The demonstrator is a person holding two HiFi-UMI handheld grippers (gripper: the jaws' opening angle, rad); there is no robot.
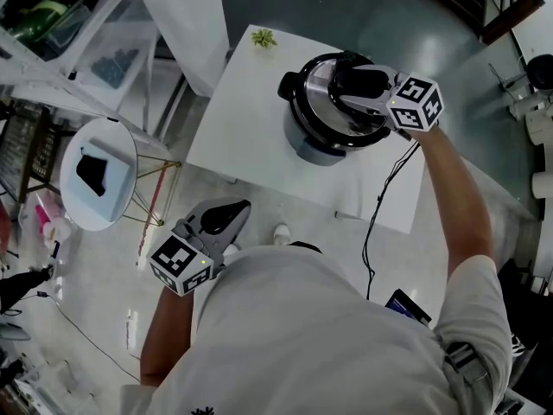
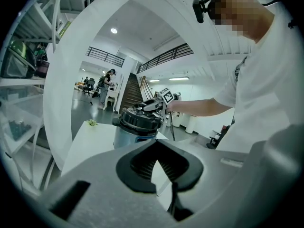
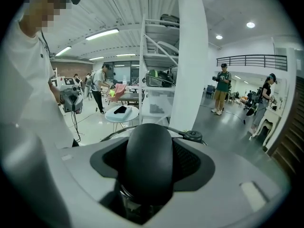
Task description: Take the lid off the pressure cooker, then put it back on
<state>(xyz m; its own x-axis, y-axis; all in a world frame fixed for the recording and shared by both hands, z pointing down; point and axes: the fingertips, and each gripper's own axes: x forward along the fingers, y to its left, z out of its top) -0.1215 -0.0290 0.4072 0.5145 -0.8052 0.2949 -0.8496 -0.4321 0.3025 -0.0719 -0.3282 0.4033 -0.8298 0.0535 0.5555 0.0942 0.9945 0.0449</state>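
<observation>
Upper right: right gripper (image 1: 352, 85) clamped the pressure cooker (image 1: 313, 145) by its lid handle (image 3: 148, 160). Lower left: left gripper (image 1: 235, 210) closed, empty.

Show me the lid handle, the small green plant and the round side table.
lid handle (image 3: 148, 160), right gripper view, its rounded black top.
small green plant (image 1: 263, 38), head view, its leaves.
round side table (image 1: 114, 199), head view, bare top.

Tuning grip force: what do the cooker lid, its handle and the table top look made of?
Lid: looks like polished stainless steel, with bright streaky reflections.
Handle: black, smooth, semi-matte, likely moulded plastic; only soft highlights show.
Table top: white, flat, low gloss, perhaps laminate or painted board; the look leaves it open.
</observation>
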